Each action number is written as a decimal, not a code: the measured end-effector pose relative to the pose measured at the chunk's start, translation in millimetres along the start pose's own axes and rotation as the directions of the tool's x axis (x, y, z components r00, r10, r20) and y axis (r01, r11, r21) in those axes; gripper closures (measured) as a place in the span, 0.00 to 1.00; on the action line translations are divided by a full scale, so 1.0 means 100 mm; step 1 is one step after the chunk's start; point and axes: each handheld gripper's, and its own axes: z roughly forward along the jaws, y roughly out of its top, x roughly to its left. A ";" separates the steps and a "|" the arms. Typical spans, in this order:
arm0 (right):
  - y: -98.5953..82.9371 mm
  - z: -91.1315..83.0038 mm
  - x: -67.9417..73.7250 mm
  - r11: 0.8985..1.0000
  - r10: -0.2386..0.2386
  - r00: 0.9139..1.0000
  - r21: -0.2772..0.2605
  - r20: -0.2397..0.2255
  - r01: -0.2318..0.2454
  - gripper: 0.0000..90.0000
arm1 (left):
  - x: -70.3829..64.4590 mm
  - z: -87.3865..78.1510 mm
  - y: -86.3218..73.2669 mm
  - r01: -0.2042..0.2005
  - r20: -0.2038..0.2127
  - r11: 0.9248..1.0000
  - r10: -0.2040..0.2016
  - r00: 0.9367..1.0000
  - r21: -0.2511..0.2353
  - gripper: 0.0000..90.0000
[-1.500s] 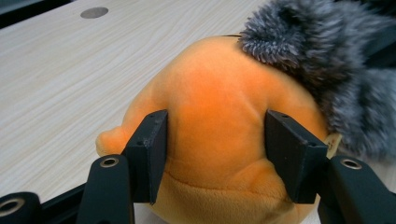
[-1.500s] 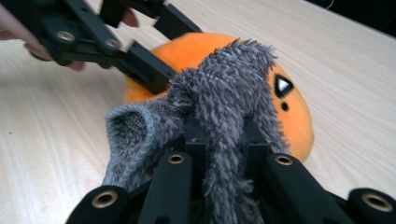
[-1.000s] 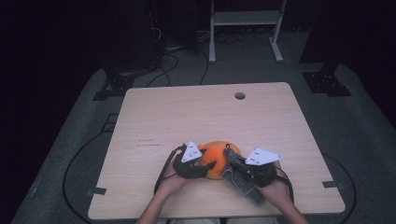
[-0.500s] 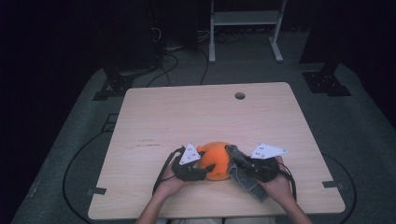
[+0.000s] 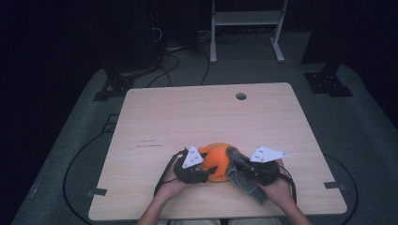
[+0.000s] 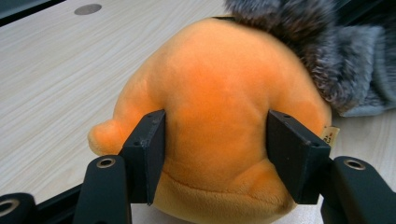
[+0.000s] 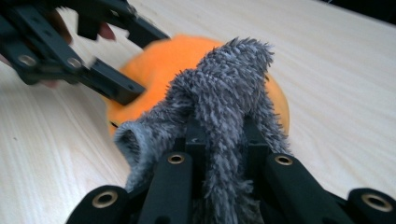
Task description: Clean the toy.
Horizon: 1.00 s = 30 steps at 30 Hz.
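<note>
An orange plush toy [image 5: 217, 158] sits on the wooden table [image 5: 187, 112] near its front edge. My left gripper [image 5: 201, 172] holds it from the left; in the left gripper view the two jaws press into the orange plush toy [image 6: 210, 93] on both sides, around my left gripper [image 6: 215, 154]. My right gripper [image 5: 235, 162] is shut on a grey fuzzy cloth [image 5: 248, 183], which drapes against the plush's right side. In the right gripper view the grey fuzzy cloth [image 7: 224, 102] stands up between the jaws of my right gripper [image 7: 222, 135], with the orange plush toy [image 7: 159, 65] behind it.
A round cable hole [image 5: 241, 96] lies near the table's far edge. Bare tabletop stretches to the left, right and far side of the plush. Cables [image 5: 70, 168] run over the dark floor, and a white stand [image 5: 244, 18] is at the back.
Both hands have shifted only slightly at the plush. The left gripper stays on the toy and the right gripper stays on the grey cloth.
</note>
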 end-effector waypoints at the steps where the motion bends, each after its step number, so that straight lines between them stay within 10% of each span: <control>1: -0.01 0.00 -0.05 1.000 0.018 1.000 0.004 -0.001 -0.018 0.86 | 0.00 0.00 0.01 -0.001 0.001 1.000 0.001 1.000 0.002 0.44; 7: 0.00 -0.08 -0.19 0.996 0.085 0.996 -0.019 0.037 -0.085 0.86 | -0.03 -0.01 0.01 -0.022 0.003 1.000 0.022 1.000 0.006 0.44; 13: 0.02 0.01 -0.12 0.999 0.014 1.000 0.028 0.009 -0.014 0.86 | -0.02 -0.06 0.10 -0.017 0.083 1.000 0.018 0.996 -0.009 0.27; 17: -0.04 -0.03 -0.05 0.999 -0.014 1.000 0.042 -0.014 0.015 0.86 | -0.07 -0.04 0.17 -0.057 0.027 0.997 0.058 0.998 -0.045 0.17; 24: -0.08 -0.10 -0.15 0.997 -0.002 1.000 0.081 -0.004 0.002 0.86 | -0.15 0.03 0.13 -0.047 0.012 0.999 0.047 0.999 -0.007 0.36; 30: 0.15 -0.08 -0.12 1.000 0.023 0.999 -0.008 -0.024 -0.023 0.86 | -0.19 0.02 0.13 -0.087 0.025 0.996 0.086 0.996 0.003 0.37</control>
